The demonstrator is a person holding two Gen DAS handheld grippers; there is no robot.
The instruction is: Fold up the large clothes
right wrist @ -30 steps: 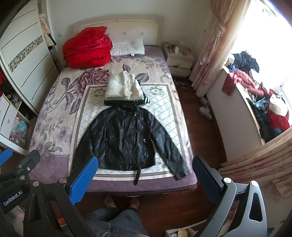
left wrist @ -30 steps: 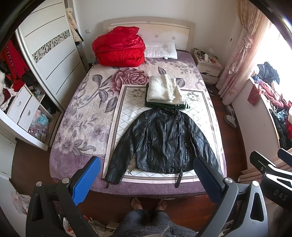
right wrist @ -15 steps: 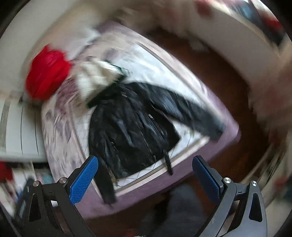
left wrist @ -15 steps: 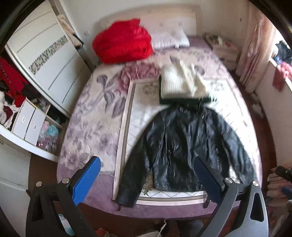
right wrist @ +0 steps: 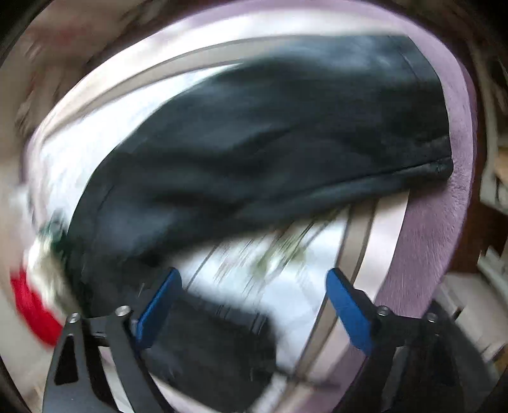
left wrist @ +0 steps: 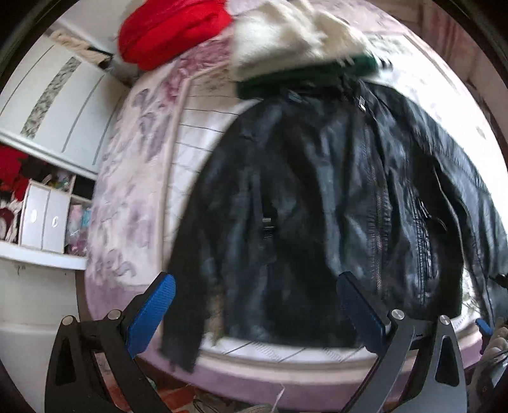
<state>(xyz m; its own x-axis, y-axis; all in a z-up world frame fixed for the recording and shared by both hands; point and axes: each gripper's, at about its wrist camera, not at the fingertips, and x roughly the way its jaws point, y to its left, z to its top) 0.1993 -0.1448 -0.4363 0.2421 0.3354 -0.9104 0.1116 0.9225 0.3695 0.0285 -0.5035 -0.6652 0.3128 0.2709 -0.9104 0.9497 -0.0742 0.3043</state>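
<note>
A black leather jacket [left wrist: 317, 197] lies spread face up on the white quilted mat on the bed. My left gripper [left wrist: 257, 305] is open and empty, low over the jacket's hem and left sleeve. My right gripper [right wrist: 254, 295] is open and empty, close above the mat beside the jacket's right sleeve [right wrist: 270, 143], whose cuff reaches the bed's purple edge. The right wrist view is blurred.
A folded cream and green pile [left wrist: 295, 44] sits just beyond the jacket's collar. A red bundle [left wrist: 171, 28] lies at the head of the bed. A white wardrobe with open shelves [left wrist: 47, 133] stands left of the bed.
Both grippers have dropped from a high view of the whole bed to close above the jacket. The right one has swung round toward the right sleeve. Both stay open.
</note>
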